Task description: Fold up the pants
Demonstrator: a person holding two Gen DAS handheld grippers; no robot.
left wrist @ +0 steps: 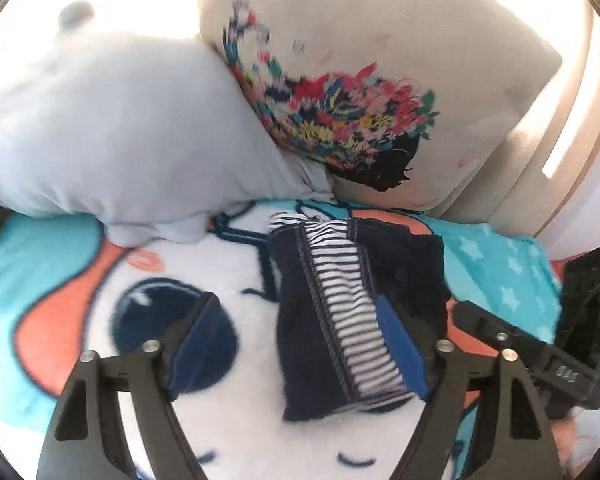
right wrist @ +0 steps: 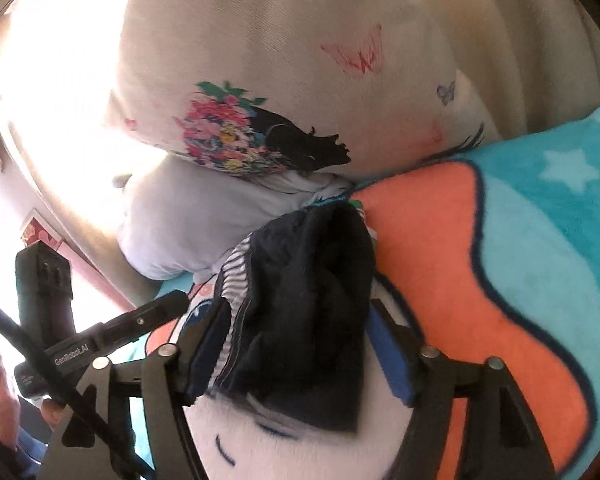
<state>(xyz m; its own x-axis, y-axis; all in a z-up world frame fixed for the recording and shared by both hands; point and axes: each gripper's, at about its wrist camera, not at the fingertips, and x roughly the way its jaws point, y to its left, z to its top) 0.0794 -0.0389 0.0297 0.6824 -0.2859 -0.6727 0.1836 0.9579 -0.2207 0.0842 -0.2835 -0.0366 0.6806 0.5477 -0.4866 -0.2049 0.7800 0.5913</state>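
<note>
The pants (left wrist: pixel 340 312) are a small folded navy bundle with a striped lining showing, lying on the printed fleece blanket (left wrist: pixel 100 288). My left gripper (left wrist: pixel 300 320) is open, its right finger (left wrist: pixel 400 344) at the bundle's right edge, the left finger over bare blanket. In the right wrist view the bundle (right wrist: pixel 300 312) lies between the fingers of my right gripper (right wrist: pixel 296 340), which is open around it. The right gripper's body also shows at the right edge of the left wrist view (left wrist: pixel 540 356).
A grey pillow (left wrist: pixel 112 128) and a cream floral cushion (left wrist: pixel 360 80) lean at the back of the blanket. A beige sofa back (right wrist: pixel 500 20) rises behind them. The person's hand (right wrist: pixel 0 392) is at the far left of the right wrist view.
</note>
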